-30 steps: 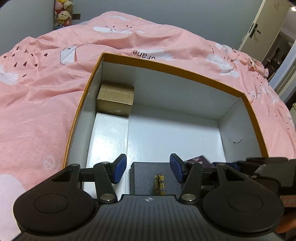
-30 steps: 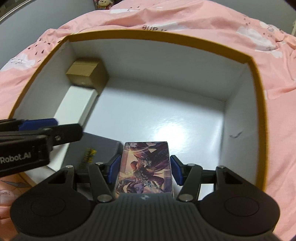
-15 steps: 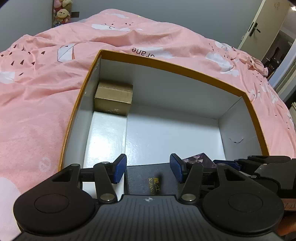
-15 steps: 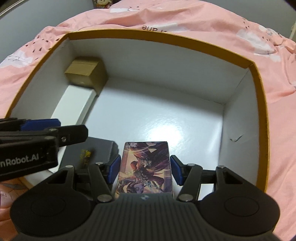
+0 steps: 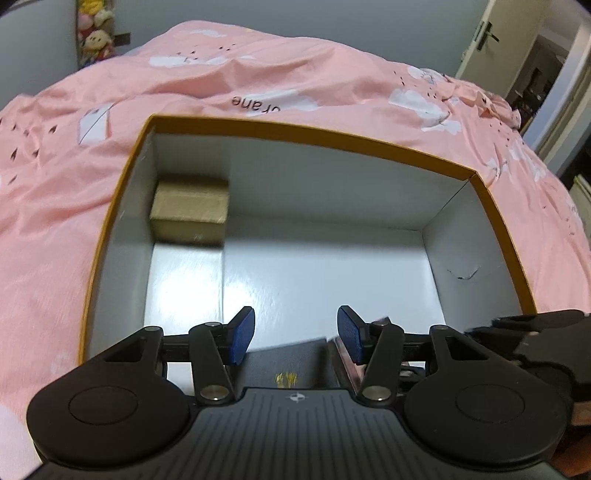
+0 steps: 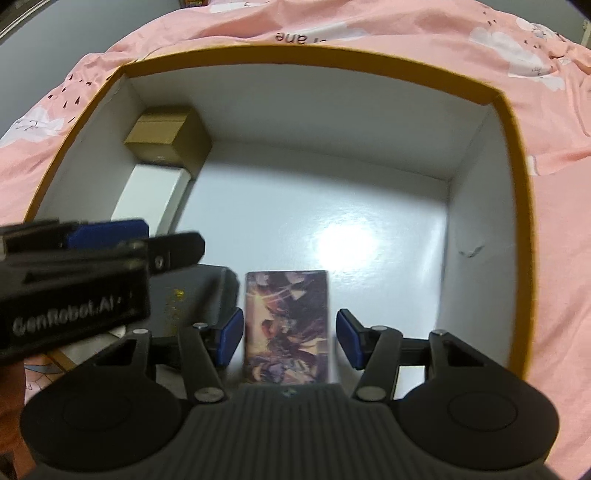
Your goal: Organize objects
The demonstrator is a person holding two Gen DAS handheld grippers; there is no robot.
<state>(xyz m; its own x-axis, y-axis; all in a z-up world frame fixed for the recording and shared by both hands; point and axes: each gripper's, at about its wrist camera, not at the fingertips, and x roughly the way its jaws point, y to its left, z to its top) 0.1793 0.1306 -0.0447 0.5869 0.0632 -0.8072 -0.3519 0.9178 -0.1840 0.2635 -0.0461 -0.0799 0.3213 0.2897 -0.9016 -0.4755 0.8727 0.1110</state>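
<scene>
A large open box with an orange rim (image 5: 295, 127) (image 6: 509, 110) and white inside lies on the pink bed. Inside, a brown carton (image 5: 190, 212) (image 6: 168, 134) stands in the far left corner, with a white box (image 5: 183, 284) (image 6: 151, 195) in front of it. A black box with gold print (image 5: 286, 363) (image 6: 188, 302) lies at the near left. My left gripper (image 5: 296, 334) is open above the black box, apart from it. My right gripper (image 6: 288, 338) is open, with a colourful picture box (image 6: 287, 326) lying between its jaws, clear of both pads.
The pink duvet (image 5: 55, 221) surrounds the box on all sides. Plush toys (image 5: 94, 35) stand at the far left wall. A door (image 5: 484, 40) and a dark doorway are at the far right. The left gripper's body (image 6: 74, 280) shows at the left of the right wrist view.
My right gripper has opened wider and let go of the picture box. Both grippers have drawn back and up a little from the box floor.
</scene>
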